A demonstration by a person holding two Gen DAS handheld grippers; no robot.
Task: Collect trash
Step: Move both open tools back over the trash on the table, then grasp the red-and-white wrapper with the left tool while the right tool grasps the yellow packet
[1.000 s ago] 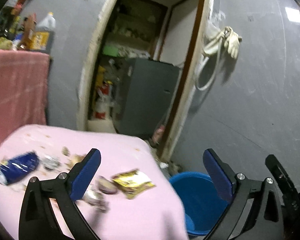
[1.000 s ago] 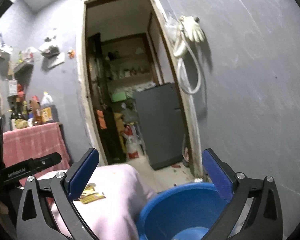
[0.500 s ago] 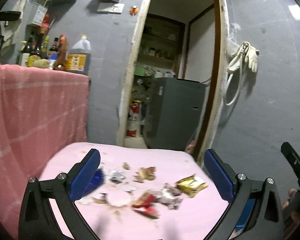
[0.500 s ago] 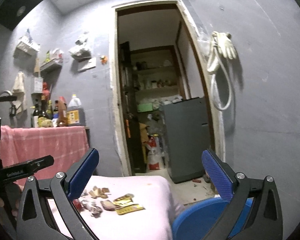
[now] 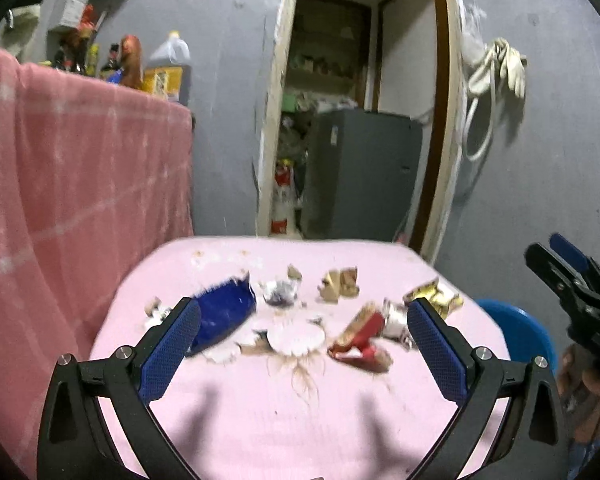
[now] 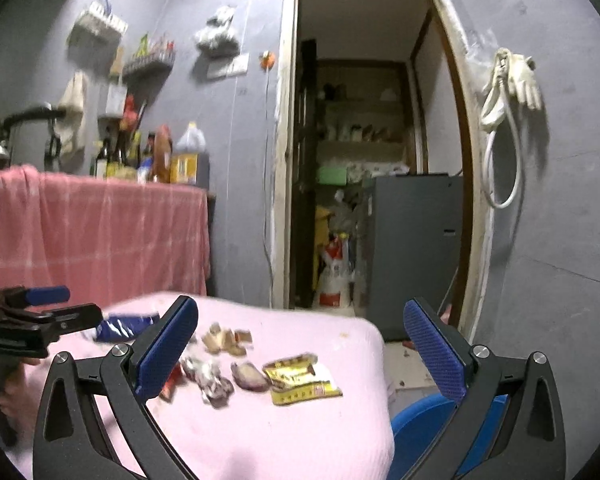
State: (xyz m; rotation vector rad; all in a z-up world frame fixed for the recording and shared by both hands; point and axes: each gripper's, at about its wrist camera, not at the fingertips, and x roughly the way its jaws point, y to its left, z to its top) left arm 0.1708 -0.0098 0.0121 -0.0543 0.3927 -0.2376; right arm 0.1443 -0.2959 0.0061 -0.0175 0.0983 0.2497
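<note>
Pink-covered desk fills the lower middle of both views, trash scattered across its far half. Pink checked cloth hangs over a higher counter on the left, bottles and an oil jug on top. Grey cabinet stands in the open doorway; white glove and hose hang on the grey wall to the right. Blue bin sits on the floor just beside the desk's right edge, mostly hidden behind the right claw's finger.

Left claw hovers over the desk, jaws wide apart, nothing between them. Right claw likewise spread wide and empty, over the desk's right corner and the bin.

Trash, all lying on the desk: blue wrapper far left, touching the view of the left claw's left finger; red wrapper right of centre; yellow wrapper nearest the bin side; white paper scrap in the middle; crumpled foil piece; tan cardboard bits. Images blurred, finer detail unreadable.
</note>
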